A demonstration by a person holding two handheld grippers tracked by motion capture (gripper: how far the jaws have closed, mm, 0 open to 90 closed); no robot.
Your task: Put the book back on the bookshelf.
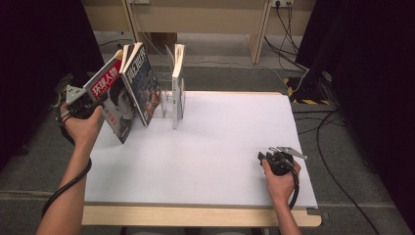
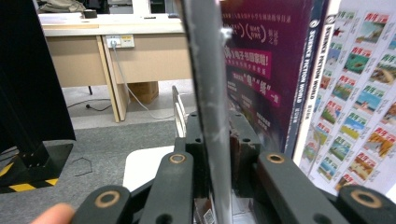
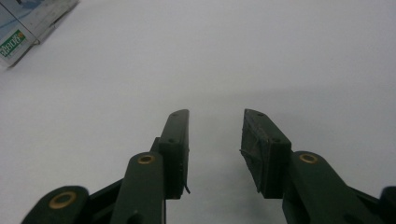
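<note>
A red-covered magazine [image 1: 111, 90] stands tilted at the table's far left, leaning on a blue-covered magazine [image 1: 143, 82]. My left gripper [image 1: 97, 100] is at its left edge. In the left gripper view that grey edge [image 2: 210, 70] runs up between the jaws of my left gripper [image 2: 217, 121]. The left pad lies close against it, while a thin gap shows on the right pad's side, so the grip looks loose. My right gripper [image 1: 266, 156] rests near the table's front right. Its jaws [image 3: 217, 114] stand open over bare white tabletop with nothing between them.
A thin white book [image 1: 178, 73] stands upright in a clear holder [image 1: 169, 104] to the right of the magazines. The white table [image 1: 220, 142] has a wooden front edge. Cables lie on the floor at the right. A book corner [image 3: 21, 32] shows at top left.
</note>
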